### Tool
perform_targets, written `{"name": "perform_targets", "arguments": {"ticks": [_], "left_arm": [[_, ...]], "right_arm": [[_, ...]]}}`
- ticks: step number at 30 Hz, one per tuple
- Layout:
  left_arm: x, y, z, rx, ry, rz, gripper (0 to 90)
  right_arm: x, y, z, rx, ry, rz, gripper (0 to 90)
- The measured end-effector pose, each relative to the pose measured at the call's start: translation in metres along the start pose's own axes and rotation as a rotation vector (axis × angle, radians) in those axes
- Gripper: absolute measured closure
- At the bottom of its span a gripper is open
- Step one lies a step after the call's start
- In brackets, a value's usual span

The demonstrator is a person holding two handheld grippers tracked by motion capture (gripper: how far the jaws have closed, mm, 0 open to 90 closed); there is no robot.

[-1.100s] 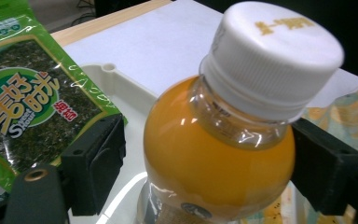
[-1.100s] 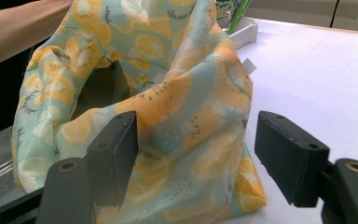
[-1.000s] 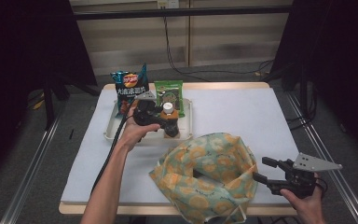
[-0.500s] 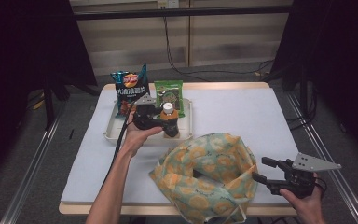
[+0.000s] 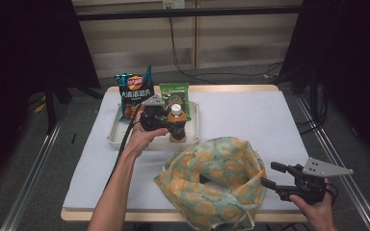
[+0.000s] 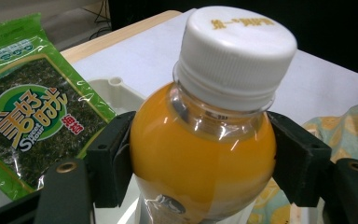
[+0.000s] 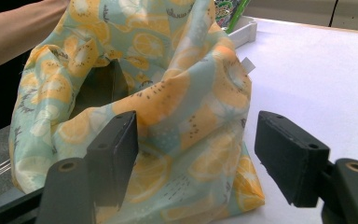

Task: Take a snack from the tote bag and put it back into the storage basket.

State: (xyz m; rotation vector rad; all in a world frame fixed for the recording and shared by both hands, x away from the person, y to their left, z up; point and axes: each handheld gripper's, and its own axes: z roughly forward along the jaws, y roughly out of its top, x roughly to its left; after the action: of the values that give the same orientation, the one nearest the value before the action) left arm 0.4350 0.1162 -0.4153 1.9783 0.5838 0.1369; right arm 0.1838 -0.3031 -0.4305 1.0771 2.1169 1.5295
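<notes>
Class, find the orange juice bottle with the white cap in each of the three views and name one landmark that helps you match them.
High view: the orange juice bottle stands in the white tray, left of centre, at the left gripper.
Left gripper view: the bottle is at the centre, between the two black jaws.
Right gripper view: the bottle is not in it.
Shared landmark: the lemon-print fabric bag.

The lower body of the orange juice bottle is cut off by the bottom edge of the left gripper view, and its label cannot be read. The seaweed packet is cropped at the left edge. The fabric bag's interior is lost in shadow.
</notes>
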Motion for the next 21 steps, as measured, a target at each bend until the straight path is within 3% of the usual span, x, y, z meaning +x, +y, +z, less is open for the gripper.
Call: {"name": "perform_targets", "arguments": {"ticks": [2, 12, 17, 21], "left_arm": [[0.0, -0.001, 0.0, 0.0, -0.007, 0.021, 30.1], [-0.002, -0.004, -0.007, 0.009, 0.016, -0.031, 28.8], [-0.003, -0.005, -0.015, -0.014, 0.033, -0.062, 17.9], [-0.008, -0.008, -0.026, -0.032, 0.048, -0.07, 16.4]], "right_arm": [[0.0, 0.0, 0.0, 0.0, 0.001, 0.003, 30.3], [0.003, 0.001, 0.002, 0.0, 0.008, -0.006, 30.2], [0.002, 0.001, 0.001, -0.004, 0.007, -0.004, 29.9], [0.002, 0.002, -0.001, -0.013, 0.002, -0.01, 29.7]]}}
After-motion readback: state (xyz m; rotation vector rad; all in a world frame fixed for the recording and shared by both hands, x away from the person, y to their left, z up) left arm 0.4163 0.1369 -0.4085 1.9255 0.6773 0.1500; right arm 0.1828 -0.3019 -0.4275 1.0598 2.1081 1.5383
